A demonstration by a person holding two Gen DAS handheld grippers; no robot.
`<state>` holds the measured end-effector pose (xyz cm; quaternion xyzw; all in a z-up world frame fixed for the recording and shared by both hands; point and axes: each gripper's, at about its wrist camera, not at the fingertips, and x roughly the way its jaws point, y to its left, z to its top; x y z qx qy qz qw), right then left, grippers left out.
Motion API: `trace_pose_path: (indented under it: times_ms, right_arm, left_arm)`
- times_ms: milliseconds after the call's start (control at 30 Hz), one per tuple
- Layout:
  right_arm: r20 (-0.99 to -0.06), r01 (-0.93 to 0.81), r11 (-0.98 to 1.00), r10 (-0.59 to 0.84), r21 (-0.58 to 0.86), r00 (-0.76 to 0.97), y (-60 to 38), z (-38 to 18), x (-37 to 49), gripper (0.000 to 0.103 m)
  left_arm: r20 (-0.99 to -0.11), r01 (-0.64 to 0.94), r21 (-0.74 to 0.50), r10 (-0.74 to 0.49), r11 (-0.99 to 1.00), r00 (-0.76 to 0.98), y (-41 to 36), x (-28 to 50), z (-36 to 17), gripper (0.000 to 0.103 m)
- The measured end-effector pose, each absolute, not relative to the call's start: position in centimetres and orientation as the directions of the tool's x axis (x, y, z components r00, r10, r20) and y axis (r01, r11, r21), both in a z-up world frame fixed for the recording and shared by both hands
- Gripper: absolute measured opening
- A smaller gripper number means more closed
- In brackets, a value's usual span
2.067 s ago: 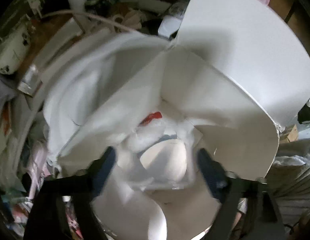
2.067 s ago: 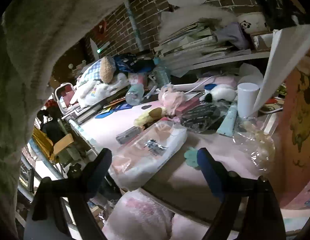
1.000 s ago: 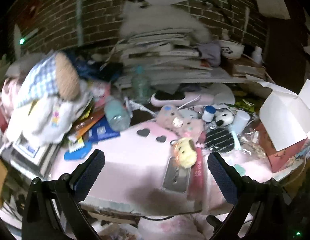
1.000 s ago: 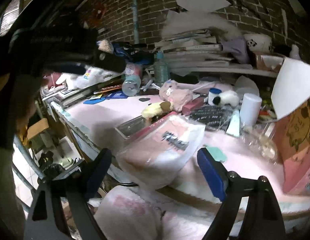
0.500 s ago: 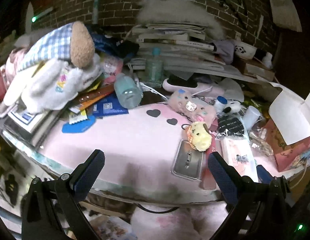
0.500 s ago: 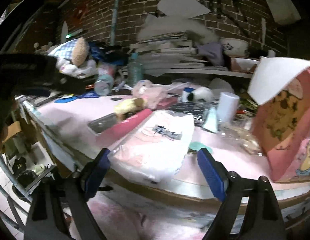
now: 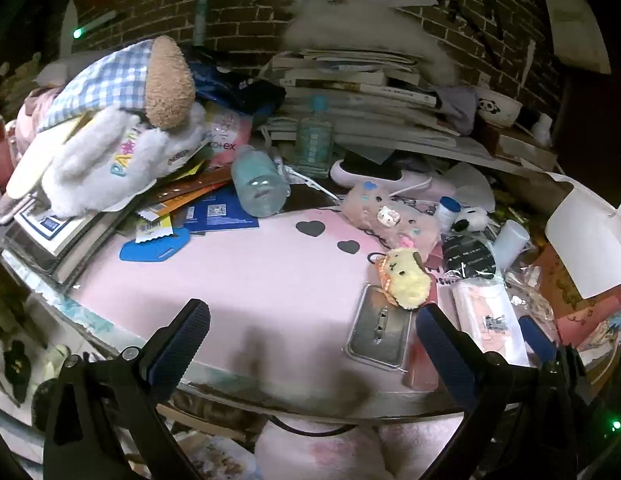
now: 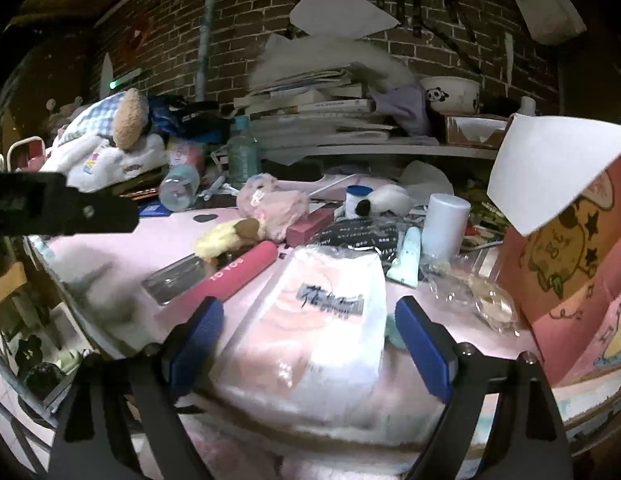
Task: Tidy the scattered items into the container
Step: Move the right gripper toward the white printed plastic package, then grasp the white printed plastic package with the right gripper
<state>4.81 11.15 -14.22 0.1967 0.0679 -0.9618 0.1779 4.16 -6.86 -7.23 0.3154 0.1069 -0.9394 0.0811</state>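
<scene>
A pink cartoon-printed box (image 8: 570, 264) with white flaps up stands at the table's right end, also seen at the right edge as the box (image 7: 586, 248). My right gripper (image 8: 306, 336) is open, its fingers straddling the near end of a white-pink plastic packet (image 8: 310, 320) that lies flat at the table's front edge. My left gripper (image 7: 310, 340) is open and empty over the pink table top (image 7: 250, 272). Right of it lie a clear metal-backed case (image 7: 378, 328), a yellow plush charm (image 7: 404, 280) and the same packet (image 7: 488, 324). A pink tube (image 8: 226, 276) lies beside the packet.
A pink plush pouch (image 7: 390, 216), white cup (image 8: 446, 220), mint tube (image 8: 406, 256), black pouch (image 7: 468, 256) and crinkled cellophane (image 8: 478, 292) crowd the right half. A plush toy pile (image 7: 110, 144), bottles (image 7: 258, 184) and stacked books (image 7: 358, 92) fill the left and back. Brick wall behind.
The left gripper came out of the white-flapped box and swung to the table, then closer and lower. The right gripper moved in until its fingers straddle the packet.
</scene>
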Motion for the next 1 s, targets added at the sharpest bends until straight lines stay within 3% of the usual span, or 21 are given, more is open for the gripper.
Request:
trace_pose_path:
  times_ms: [100, 300, 600, 733, 1000]
  right_arm:
    - [-0.406, 0.378, -0.924, -0.321, -0.065, -0.856, 11.2, -14.3, 4.5, 0.071]
    - [-0.425, 0.413, -0.910, -0.357, -0.045, -0.832, 11.4, -14.2, 4.2, 0.063]
    - [-0.442, 0.432, -0.899, -0.359, -0.073, -0.822, 10.7, -14.4, 4.5, 0.068]
    - [-0.439, 0.444, -0.895, -0.379, -0.051, -0.815, 11.0, -14.2, 4.2, 0.054]
    - [-0.380, 0.443, -0.890, -0.375, -0.107, -0.845, 11.3, -13.3, 4.4, 0.049]
  left_arm:
    - [-0.610, 0.212, -0.148, -0.079, -0.966, -0.789, -6.9, 4.0, -7.4, 0.103]
    - [-0.609, 0.213, -0.150, -0.079, -0.966, -0.789, -7.0, 3.9, -7.7, 0.103]
    - [-0.637, 0.203, -0.148, -0.063, -0.968, -0.768, -6.6, 3.4, -8.3, 0.103]
    - [-0.636, 0.192, -0.192, -0.027, -0.963, -0.771, -6.8, 3.3, -8.6, 0.103]
    - [-0.646, 0.201, -0.203, -0.024, -0.958, -0.763, -6.9, 3.0, -8.9, 0.103]
